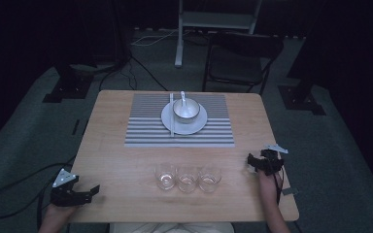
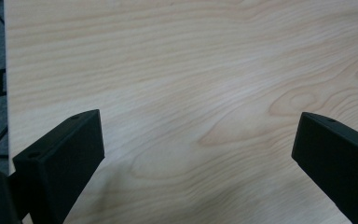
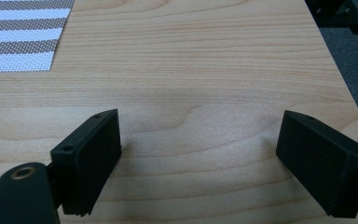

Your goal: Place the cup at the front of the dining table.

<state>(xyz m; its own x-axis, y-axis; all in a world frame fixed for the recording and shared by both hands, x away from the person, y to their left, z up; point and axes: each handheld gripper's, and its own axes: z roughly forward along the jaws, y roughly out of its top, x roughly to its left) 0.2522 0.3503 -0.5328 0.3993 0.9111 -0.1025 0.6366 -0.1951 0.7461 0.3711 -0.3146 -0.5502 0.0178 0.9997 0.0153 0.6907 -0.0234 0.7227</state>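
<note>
On the wooden table (image 1: 126,160) lies a striped placemat (image 1: 145,131) with a white plate (image 1: 200,122) on it. A metal bowl (image 1: 185,111) with a spoon (image 1: 183,96) in it stands on the plate, and chopsticks (image 1: 171,116) lie across the plate's left side. Three clear glasses (image 1: 165,175) (image 1: 187,178) (image 1: 209,178) stand in a row near the front. My left gripper (image 1: 90,191) rests at the front left corner, open over bare wood (image 2: 196,93). My right gripper (image 1: 251,161) sits at the right edge, open, nothing between its jaws (image 3: 196,135).
A dark folding chair (image 1: 240,58) stands behind the table, with a white stand (image 1: 213,22) farther back. Cables (image 1: 9,194) trail on the grey carpet at the left. The placemat's corner (image 3: 23,37) shows in the right gripper view. Bare wood lies between glasses and placemat.
</note>
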